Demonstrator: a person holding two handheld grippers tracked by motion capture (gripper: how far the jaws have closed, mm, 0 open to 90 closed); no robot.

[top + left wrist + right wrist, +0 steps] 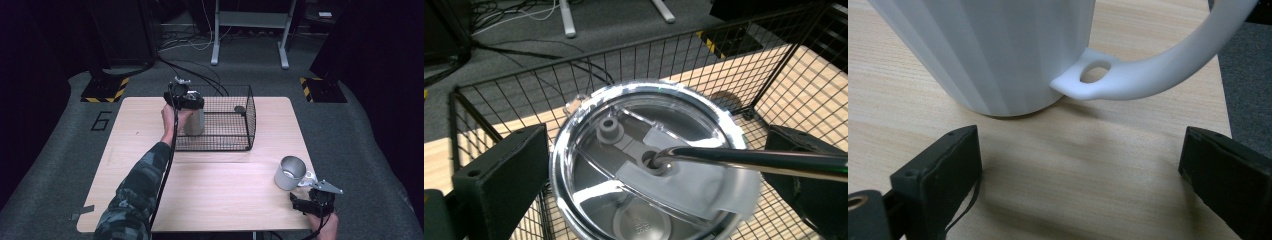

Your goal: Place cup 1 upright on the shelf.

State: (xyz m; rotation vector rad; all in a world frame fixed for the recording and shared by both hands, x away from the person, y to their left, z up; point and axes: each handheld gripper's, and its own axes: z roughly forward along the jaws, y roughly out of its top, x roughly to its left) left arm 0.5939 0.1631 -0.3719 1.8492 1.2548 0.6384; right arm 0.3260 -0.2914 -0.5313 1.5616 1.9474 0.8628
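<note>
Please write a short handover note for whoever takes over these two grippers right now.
Left tongs: open around the steel tumbler with a clear lid and metal straw, which is inside the black wire basket at the table's far side; whether the tumbler rests on the basket floor cannot be told.
Right tongs: open, holding nothing, just short of the white ribbed mug standing on the wooden table near its right front corner.
Done: tumbler in basket.
Left: probably release the tumbler, then grasp the mug.
</note>
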